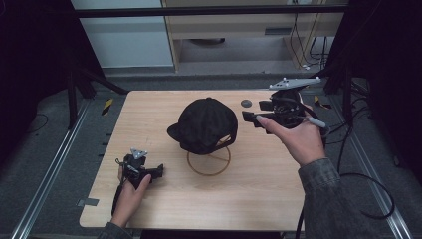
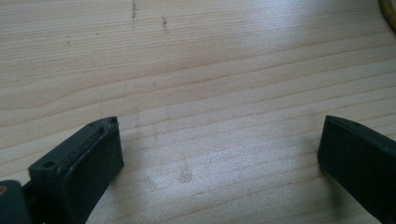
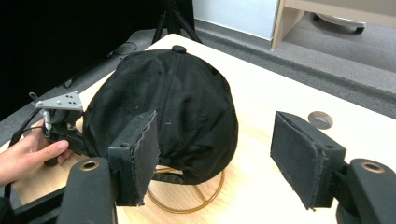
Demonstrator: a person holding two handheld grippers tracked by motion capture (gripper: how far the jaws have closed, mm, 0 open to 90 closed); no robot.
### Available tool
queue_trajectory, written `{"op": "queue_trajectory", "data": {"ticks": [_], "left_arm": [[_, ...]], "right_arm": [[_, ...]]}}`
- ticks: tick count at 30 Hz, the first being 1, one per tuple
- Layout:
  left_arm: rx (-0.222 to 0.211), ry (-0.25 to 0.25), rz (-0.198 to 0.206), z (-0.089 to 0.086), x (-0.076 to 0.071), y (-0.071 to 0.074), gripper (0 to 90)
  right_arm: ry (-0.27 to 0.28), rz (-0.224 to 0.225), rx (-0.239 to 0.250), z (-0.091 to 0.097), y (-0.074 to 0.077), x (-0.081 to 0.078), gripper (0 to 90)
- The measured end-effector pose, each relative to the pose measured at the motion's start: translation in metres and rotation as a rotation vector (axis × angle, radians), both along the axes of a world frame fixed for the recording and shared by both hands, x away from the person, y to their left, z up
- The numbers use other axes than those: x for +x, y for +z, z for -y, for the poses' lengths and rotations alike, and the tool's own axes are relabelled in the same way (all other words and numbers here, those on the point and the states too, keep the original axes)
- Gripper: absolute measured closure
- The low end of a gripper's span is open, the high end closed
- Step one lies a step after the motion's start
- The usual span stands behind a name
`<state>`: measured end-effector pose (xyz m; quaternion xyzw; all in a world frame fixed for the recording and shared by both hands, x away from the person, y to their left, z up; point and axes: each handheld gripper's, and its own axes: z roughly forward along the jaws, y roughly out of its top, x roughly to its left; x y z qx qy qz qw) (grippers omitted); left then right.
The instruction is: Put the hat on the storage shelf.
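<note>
From above, the black fabric baseball cap (image 1: 206, 124) on its wire ring stand sat just left of my spread right tongs (image 1: 250, 117), well beyond my left tongs (image 1: 158, 172), spread over bare wood; my right tongs' camera showed the cap straight ahead.

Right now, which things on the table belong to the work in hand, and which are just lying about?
In the work:
- black cap, sitting on the wire stand
- right gripper, jaws open, beside the cap
- left gripper, jaws open over bare wood

Lying about:
- small dark round disc on the table, behind the cap
</note>
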<state>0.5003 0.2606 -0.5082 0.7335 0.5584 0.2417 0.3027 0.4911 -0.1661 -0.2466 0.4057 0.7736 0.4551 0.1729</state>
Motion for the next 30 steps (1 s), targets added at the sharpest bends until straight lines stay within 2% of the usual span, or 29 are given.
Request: {"op": "queue_trajectory", "data": {"ticks": [19, 30], "left_arm": [[0.001, 0.006, 0.000, 0.001, 0.000, 0.000, 0.0], [0.001, 0.006, 0.000, 0.001, 0.000, 0.000, 0.0]], "right_arm": [[-0.078, 0.008, 0.008, 0.032, -0.002, -0.007, 26.5], [-0.114, -0.002, -0.006, 0.047, -0.012, -0.009, 23.8]]}}
